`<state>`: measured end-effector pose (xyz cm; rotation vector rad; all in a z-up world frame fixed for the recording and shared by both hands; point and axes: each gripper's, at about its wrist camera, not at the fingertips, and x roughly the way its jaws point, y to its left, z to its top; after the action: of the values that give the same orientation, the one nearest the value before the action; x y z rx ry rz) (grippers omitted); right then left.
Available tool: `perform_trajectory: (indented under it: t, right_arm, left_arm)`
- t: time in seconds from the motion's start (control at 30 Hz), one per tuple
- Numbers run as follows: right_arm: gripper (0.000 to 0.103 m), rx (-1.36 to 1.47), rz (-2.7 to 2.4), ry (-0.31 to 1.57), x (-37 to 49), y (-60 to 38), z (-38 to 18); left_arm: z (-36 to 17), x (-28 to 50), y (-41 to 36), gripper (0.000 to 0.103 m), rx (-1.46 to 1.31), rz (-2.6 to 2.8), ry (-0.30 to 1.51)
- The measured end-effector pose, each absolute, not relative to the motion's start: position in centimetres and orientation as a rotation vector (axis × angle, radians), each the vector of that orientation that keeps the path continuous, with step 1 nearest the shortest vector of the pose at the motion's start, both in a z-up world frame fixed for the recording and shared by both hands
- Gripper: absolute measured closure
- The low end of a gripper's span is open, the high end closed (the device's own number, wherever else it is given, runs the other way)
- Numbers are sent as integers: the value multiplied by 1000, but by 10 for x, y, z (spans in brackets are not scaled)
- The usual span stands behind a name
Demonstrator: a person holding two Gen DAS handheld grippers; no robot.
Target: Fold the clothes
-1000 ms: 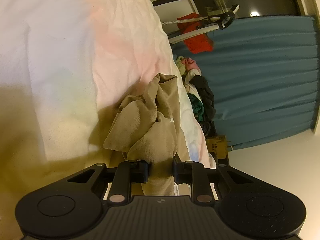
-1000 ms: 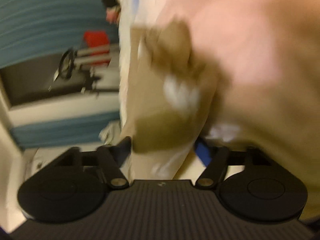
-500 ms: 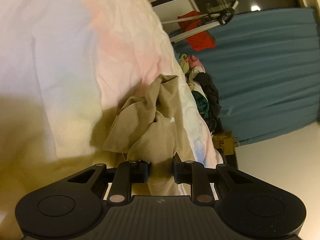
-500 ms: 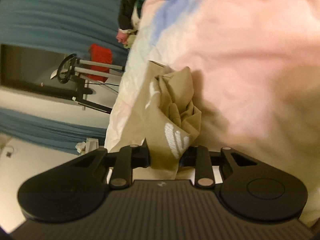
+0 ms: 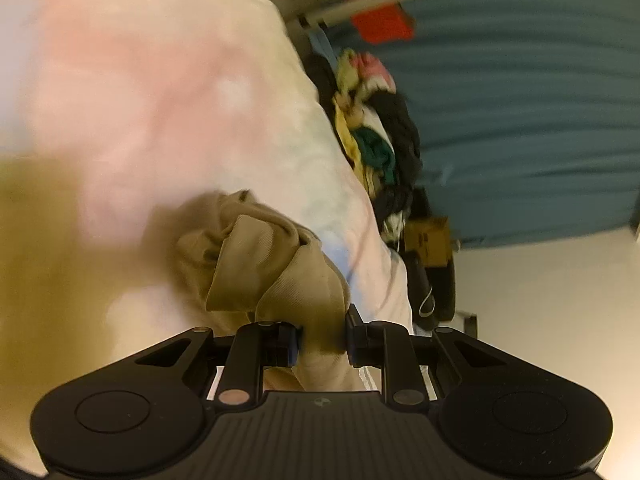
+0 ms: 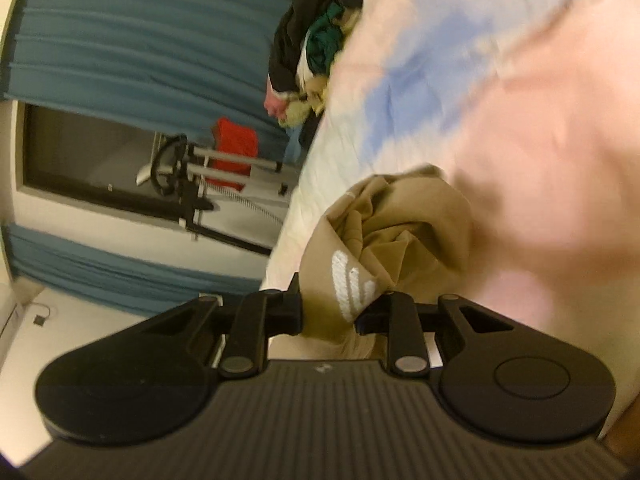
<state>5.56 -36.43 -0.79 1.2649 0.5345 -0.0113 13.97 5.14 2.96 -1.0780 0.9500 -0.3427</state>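
Observation:
A crumpled tan garment [image 5: 260, 256] lies on the pale pink and white bedsheet [image 5: 160, 92]. My left gripper [image 5: 322, 338] is shut on a bunched fold of it near the bed's edge. In the right wrist view the same tan garment [image 6: 404, 228] shows a white striped print [image 6: 350, 280]. My right gripper [image 6: 330, 312] is shut on the cloth right at that print. The cloth bulges up between both pairs of fingers. Both views are tilted and blurred.
A heap of mixed clothes [image 5: 376, 136] sits at the bed's far edge, also the clothes heap [image 6: 316, 44] in the right view. Teal curtains [image 5: 520, 112] hang behind. A metal rack [image 6: 192, 176] holds a red cloth [image 6: 236, 148]. A cardboard box [image 5: 428, 236] stands on the floor.
The right gripper has closed on the tan garment at the white print. Both grippers have pulled the cloth in, so it is more bunched. The views have swung towards the curtains.

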Motion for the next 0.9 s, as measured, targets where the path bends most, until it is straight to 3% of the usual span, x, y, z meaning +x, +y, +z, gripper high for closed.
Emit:
perform_trajectory:
  t: [0.23, 0.5, 0.73, 0.9]
  right_arm:
    - [77, 1164, -113, 433, 121, -465, 34]
    - [77, 1013, -207, 265, 207, -573, 76]
    - [77, 1019, -307, 300, 232, -601, -2]
    - [77, 1066, -317, 360, 199, -585, -63]
  left_arm:
    - [63, 253, -91, 80, -968, -409, 974]
    - [80, 373, -236, 79, -878, -602, 869]
    - [-8, 382, -282, 79, -714, -578, 880]
    - [-56, 358, -276, 78, -502, -614, 857]
